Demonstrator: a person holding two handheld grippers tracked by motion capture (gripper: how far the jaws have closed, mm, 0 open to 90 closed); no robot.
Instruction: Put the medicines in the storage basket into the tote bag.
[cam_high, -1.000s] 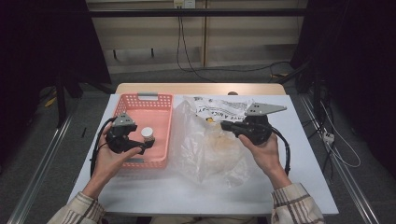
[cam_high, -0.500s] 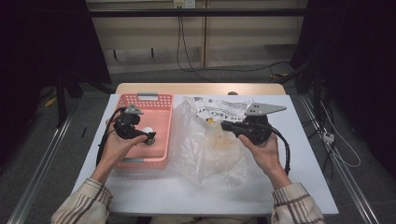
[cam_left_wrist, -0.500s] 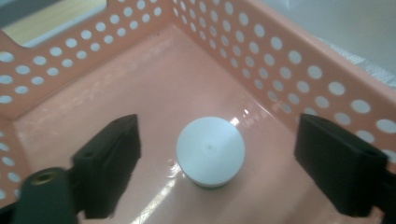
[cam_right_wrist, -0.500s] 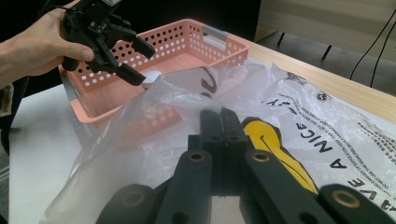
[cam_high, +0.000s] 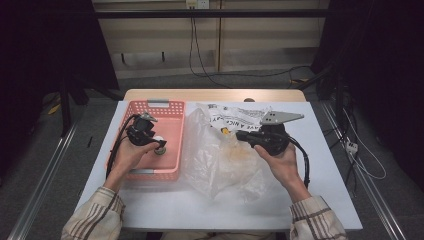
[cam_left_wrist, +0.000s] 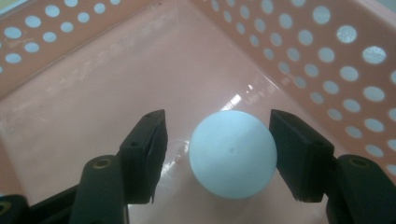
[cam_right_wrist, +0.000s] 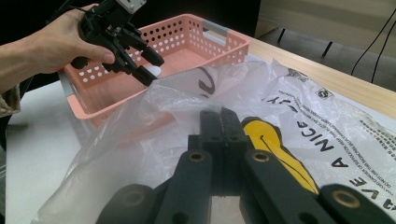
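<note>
**White ball between the left tongs, bag edge pinched in the right**

In the high view, the pink basket (cam_high: 150, 172) sits at centre left of the frame on the white surface (cam_high: 330, 195), and a clear plastic bag (cam_high: 220, 165) with black lettering lies just to its right, its edge against the basket's side. The left tongs (cam_high: 159, 146) reach down into the basket from the person's left hand (cam_high: 129, 154).

In the left gripper view, a white ball (cam_left_wrist: 231, 154) rests on the basket floor at lower centre of the frame, near the perforated wall at the right. The two black jaws stand on either side of it and have just been closing in: the right-hand jaw is at the ball's edge, while a narrow gap shows between the ball and the left-hand jaw, so the pads are not yet pressing on it from both sides.

The right tongs (cam_right_wrist: 220, 122) are closed tight on a fold of the plastic bag, seen at the centre of the right gripper view, with a yellow printed figure (cam_right_wrist: 273, 149) on the bag just to the right of the jaws. In the high view the right hand (cam_high: 280, 162) holds that gripper at centre right of the frame, over the bag.
</note>
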